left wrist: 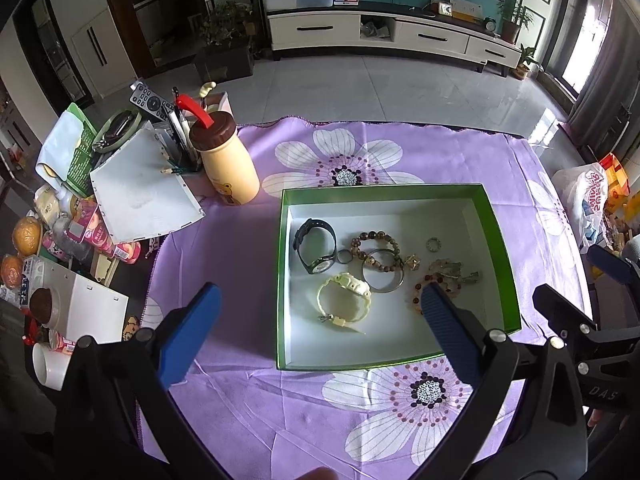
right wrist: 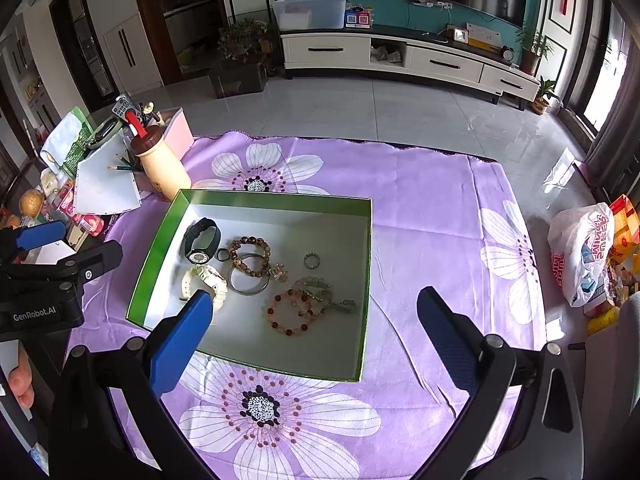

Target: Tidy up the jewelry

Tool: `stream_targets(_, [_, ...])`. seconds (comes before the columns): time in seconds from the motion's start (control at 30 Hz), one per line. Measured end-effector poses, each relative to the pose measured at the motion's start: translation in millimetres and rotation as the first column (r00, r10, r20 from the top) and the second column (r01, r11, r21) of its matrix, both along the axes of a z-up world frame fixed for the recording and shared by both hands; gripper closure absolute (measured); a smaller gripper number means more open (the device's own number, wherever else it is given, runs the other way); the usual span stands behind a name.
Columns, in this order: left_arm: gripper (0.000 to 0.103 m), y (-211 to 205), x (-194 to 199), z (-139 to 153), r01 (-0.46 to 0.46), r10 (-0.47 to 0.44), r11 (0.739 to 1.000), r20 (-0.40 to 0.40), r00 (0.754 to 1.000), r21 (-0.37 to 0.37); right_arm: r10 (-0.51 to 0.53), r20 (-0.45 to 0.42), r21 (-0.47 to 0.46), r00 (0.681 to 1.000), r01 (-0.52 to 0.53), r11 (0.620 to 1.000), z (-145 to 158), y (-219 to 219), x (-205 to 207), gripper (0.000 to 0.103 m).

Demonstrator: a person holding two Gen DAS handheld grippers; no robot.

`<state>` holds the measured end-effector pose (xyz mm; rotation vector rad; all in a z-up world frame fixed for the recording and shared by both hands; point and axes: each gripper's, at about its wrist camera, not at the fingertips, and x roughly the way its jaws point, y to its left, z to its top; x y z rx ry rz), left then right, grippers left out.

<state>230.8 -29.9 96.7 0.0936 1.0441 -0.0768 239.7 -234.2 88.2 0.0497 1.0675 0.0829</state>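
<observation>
- Since nothing sits between either pair of fingers, both grippers read as spread wide and empty: left gripper (left wrist: pixel 320 300) hangs over the box's near left half, right gripper (right wrist: pixel 314 304) over its near right side
- All jewelry lies inside the green-walled box (right wrist: pixel 256 199), so collecting looks finished
- Black watch (right wrist: pixel 202 240) and cream watch (right wrist: pixel 204 282) sit left; brown bead bracelet (right wrist: pixel 250 256) overlaps the metal bangle (right wrist: pixel 248 278); small ring (right wrist: pixel 312 260) lies apart; pink bead bracelet (right wrist: pixel 290 312) tangles with pendants
- Box rests on the purple floral cloth (right wrist: pixel 420 220) covering the counter, clutter kept off to the left
</observation>
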Motion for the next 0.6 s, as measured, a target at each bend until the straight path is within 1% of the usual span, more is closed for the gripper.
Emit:
stream_targets(0.2, [0.002, -1.7, 1.0, -3.9, 0.006, -0.006, 1.000, -0.003, 1.000, -0.005, 0.000, -0.006, -0.002, 1.000, 0.000, 1.000, -3.7, 0.6, 1.4, 0.001])
stream_targets(0.27, [0.002, -2.6, 1.2, -5.6, -0.006, 0.006, 1.000, -0.001, 1.000, 0.014, -0.002, -0.008, -0.002, 1.000, 0.002, 1.000, -5.7, 0.8, 2.0, 0.001])
stream_targets(0.4, [0.002, -2.6, 2.9, -7.8, -0.006, 0.006, 1.000, -0.019, 1.000, -0.002, 0.000, -0.013, -0.001, 1.000, 0.000, 1.000, -8.2, 2.3, 2.5, 0.001])
stream_targets(0.6, [0.002, -1.4, 4.4, -7.5, -0.012, 0.012, 1.000, -0.022, 1.000, 0.002, 0.003, -0.012, -0.001, 1.000, -0.003, 1.000, -8.7, 3.6, 2.2, 0.001])
